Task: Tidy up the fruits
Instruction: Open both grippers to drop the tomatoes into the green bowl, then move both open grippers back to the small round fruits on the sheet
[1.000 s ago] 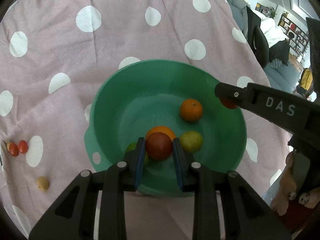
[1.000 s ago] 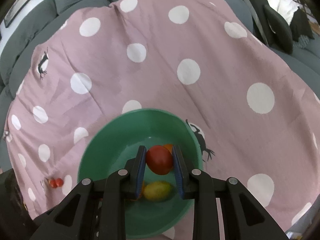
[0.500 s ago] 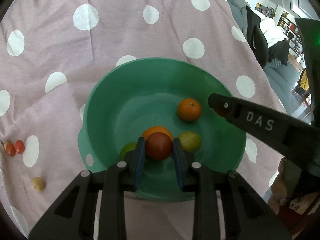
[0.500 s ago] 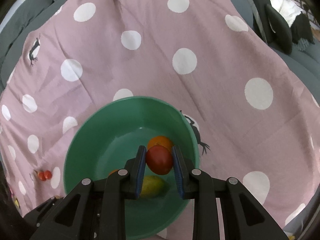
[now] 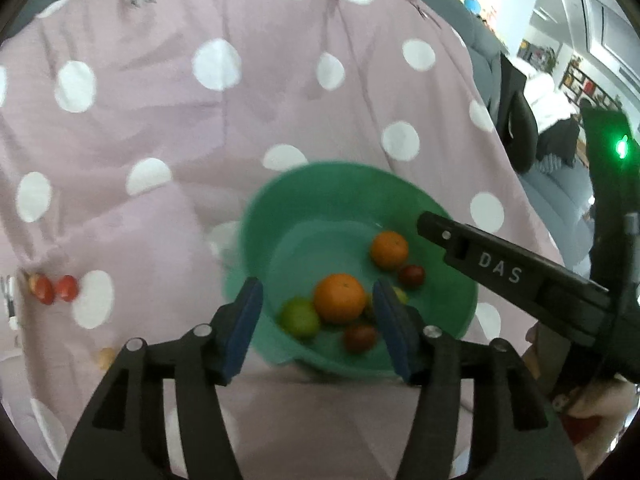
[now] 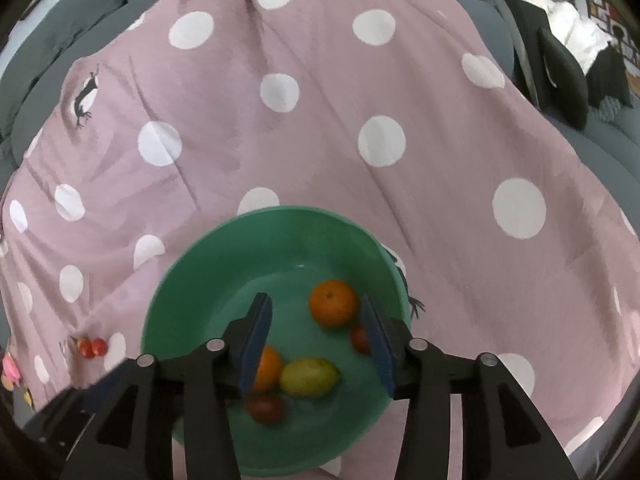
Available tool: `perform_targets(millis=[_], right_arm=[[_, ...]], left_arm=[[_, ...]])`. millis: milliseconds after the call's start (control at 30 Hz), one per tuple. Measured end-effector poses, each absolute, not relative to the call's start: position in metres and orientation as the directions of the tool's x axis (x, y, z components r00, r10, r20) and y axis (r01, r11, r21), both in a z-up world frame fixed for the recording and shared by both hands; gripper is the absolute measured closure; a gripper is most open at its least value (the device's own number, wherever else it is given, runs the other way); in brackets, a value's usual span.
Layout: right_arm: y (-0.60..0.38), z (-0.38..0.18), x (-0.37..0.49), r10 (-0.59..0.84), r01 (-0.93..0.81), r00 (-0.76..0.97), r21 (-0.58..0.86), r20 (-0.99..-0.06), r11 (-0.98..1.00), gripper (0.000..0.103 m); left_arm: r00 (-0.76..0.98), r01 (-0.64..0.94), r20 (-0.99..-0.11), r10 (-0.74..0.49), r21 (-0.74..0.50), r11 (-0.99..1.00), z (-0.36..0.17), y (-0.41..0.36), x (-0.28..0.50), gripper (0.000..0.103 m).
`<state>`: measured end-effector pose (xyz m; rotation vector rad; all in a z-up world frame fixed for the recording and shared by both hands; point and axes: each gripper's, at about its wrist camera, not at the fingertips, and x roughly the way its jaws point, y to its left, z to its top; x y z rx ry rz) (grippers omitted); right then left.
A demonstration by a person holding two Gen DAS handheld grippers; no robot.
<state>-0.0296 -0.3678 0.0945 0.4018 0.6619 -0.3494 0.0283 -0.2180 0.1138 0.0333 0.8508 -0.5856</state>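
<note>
A green bowl point(image 5: 340, 192) point(image 6: 192, 280) sits on a pink polka-dot cloth. It holds two oranges point(image 5: 339, 297) point(image 6: 333, 302), a green lime point(image 5: 299, 316), a yellow-green fruit point(image 6: 309, 376) and two dark red tomatoes point(image 5: 360, 337) point(image 5: 412, 275). My left gripper point(image 5: 318, 320) is open and empty above the bowl's near side. My right gripper point(image 6: 316, 340) is open and empty over the bowl; it also shows in the left wrist view point(image 5: 500, 268). Two small red tomatoes point(image 5: 54, 289) point(image 6: 92, 347) and a small yellow fruit point(image 5: 106, 357) lie on the cloth to the left.
The cloth point(image 6: 320, 120) covers a grey sofa point(image 6: 80, 4). A dark chair point(image 5: 520, 120) and shelves stand at the far right. A hand point(image 5: 592, 408) holds the right gripper.
Both grippers opened and dropped their red tomatoes into the bowl. The left gripper drew back and shifted, so the bowl sits farther right in its view.
</note>
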Motion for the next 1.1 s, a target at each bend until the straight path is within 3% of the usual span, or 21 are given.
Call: perform_targets(millis=[433,633,867,1033,1100], right_arm=[[-0.324,0.112,-0.019,-0.159,0.334,0.780,0.187,-0.605,0.924,0.055],[-0.279,0.112,-0.002,-0.096,0.215,0.796,0.131,-0.597,0.968,0.055],[-0.206,0.104,0.022,0.155,-0.040,0.772,0.196,-0.617,0.980,0.055],[-0.152,0.079,0.043,0.204,-0.142,0.707,0.147,-0.677,0.979,0.055],[-0.138,0.065,0.050,0.235,-0.180,0.664,0.153,-0.710,0.972,0.055]], left_arm=[[0.661,0.245,-0.706,-0.256,-0.119,0.962,0.140,-0.074,0.047,0.032],[0.681,0.057,-0.710,-0.178,-0.192,0.980,0.131,-0.001,0.065,0.031],[0.675,-0.057,-0.722,-0.152,-0.256,0.965,0.121,0.051,0.082,0.031],[0.656,-0.076,-0.738,-0.155,-0.269,0.960,0.110,0.064,0.092,0.032],[0.651,-0.076,-0.742,-0.162,-0.276,0.958,0.106,0.068,0.098,0.038]])
